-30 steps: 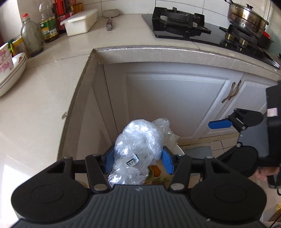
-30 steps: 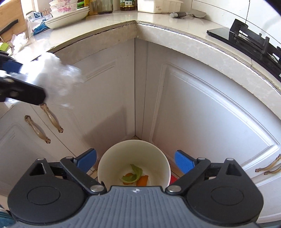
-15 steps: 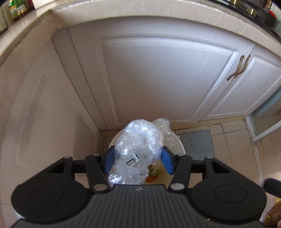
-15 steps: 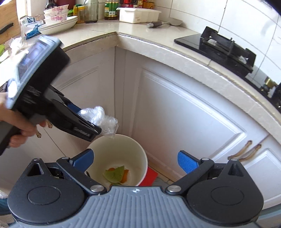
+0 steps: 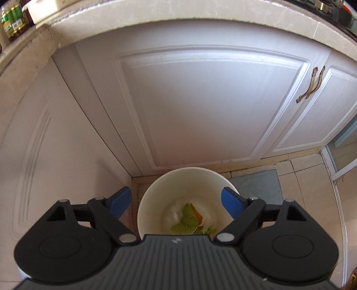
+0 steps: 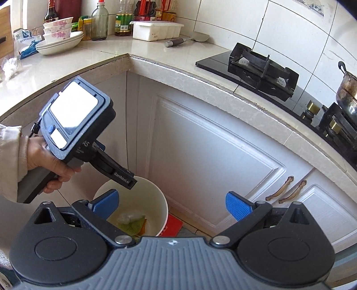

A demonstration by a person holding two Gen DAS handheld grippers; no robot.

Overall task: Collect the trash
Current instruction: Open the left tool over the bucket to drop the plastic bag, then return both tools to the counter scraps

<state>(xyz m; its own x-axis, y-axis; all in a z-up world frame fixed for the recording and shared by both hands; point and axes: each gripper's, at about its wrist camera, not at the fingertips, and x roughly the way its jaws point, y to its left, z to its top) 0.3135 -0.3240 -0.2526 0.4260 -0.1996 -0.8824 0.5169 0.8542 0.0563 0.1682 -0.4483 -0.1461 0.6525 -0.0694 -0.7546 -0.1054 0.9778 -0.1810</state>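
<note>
White lettering is showing on the black finger of the left hand-held gripper (image 6: 125, 178), left of centre in the right wrist view; it is reading roughly "GenRobot.AI", though the last letters are staying small. Labels on the oil bottle (image 6: 122, 19) and the blue-and-white packet (image 6: 25, 42) at the upper left of the worktop (image 6: 93, 52) are staying too small to read.

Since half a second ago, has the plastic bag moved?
Yes. The plastic bag has dropped from between the left hand-held gripper's opening jaws into the bin, now lying on the scraps at its bottom.
</note>
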